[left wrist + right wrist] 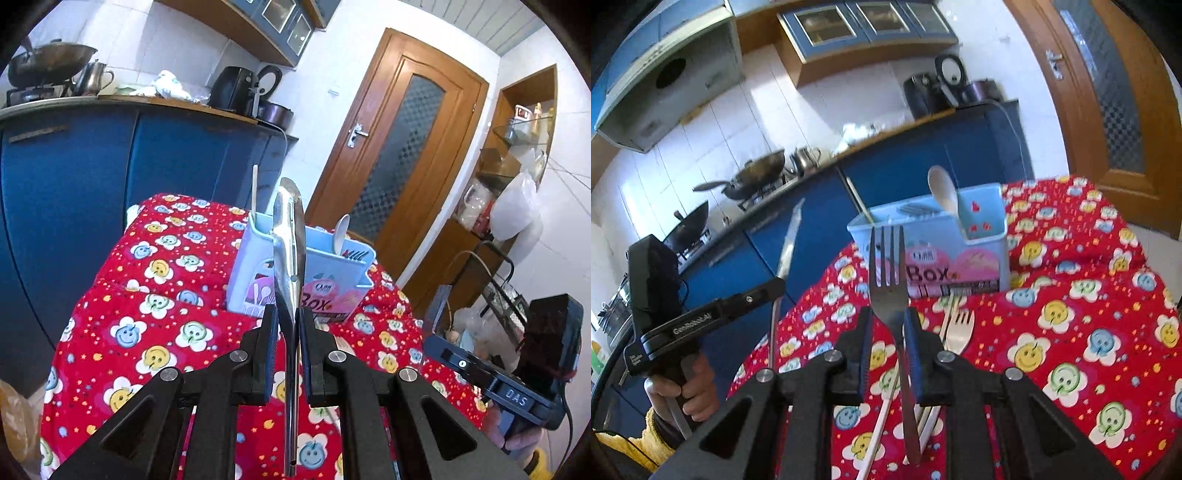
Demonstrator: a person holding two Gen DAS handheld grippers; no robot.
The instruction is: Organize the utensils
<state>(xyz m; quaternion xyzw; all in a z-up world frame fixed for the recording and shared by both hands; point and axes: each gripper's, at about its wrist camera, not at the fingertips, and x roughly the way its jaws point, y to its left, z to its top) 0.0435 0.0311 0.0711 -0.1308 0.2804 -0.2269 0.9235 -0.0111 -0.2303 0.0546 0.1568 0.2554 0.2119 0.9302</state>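
Note:
My left gripper (288, 321) is shut on a long metal utensil (290, 240), held upright and edge-on, with its handle running down between the pads. My right gripper (890, 325) is shut on the neck of a metal fork (886, 266) with its tines pointing up. Both are raised over the red flowered tablecloth (1071, 332), a short way in front of the light-blue utensil box (982, 236). The box holds a white spoon (943, 192), a chopstick (858, 199) and several dark forks (919, 209). The same utensil box (332, 269) stands just behind the left gripper's utensil.
A pale plastic fork (960, 328) and white chopsticks (882, 417) lie on the cloth under my right gripper. Blue kitchen cabinets (74, 184) with woks and kettles stand behind the table. A wooden door (399, 147) and shelves (517, 166) are to the right.

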